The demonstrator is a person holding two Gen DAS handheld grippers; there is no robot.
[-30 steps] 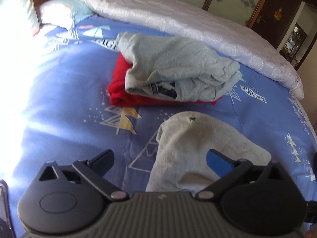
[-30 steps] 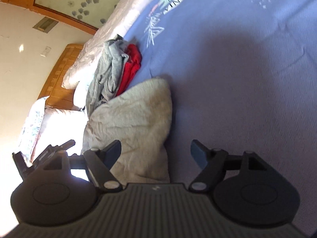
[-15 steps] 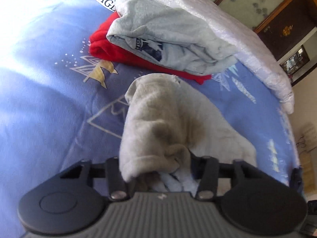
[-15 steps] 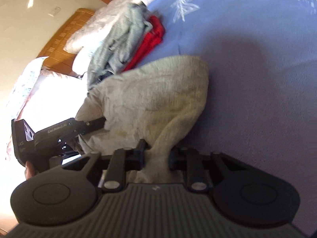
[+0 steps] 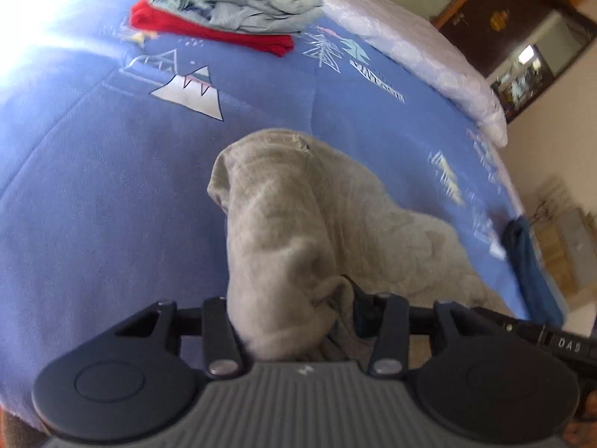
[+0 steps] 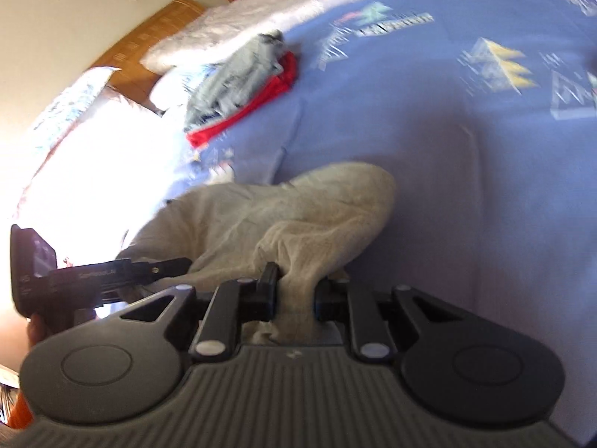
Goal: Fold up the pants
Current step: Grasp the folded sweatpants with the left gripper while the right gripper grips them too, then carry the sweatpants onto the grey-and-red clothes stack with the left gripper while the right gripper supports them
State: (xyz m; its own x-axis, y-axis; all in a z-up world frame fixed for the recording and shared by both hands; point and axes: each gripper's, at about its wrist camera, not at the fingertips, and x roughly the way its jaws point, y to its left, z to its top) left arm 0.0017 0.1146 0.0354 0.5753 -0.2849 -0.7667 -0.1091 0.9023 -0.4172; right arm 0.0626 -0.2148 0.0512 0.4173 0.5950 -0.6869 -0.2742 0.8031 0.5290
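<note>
Pants: the grey-beige pants [image 5: 298, 224] lie bunched near the middle of the bed [image 5: 93, 205], on its blue printed cover, with one end lifted off the cover by both tools.
Left hand-held gripper: the left hand-held gripper [image 5: 294, 321] has a thick wad of the pants between its fingers; its jaws are opening a little, yet the cloth fills the gap and looks gripped.
Right hand-held gripper: the right hand-held gripper [image 6: 296, 295] is clenched on a narrower fold of the same end.
Step in hand: probably carrying the lifted end across to lay one half over the other.
Next move: likely needs both grips kept level and apart, so the cloth stays taut, then lowered so the edges meet.
Risk: the left grip may slip as it loosens.
Other clothes: a grey garment [image 5: 238, 3] on a red one [image 5: 224, 33], well apart toward the bed's far edge, beside a white quilt [image 5: 403, 44].
</note>
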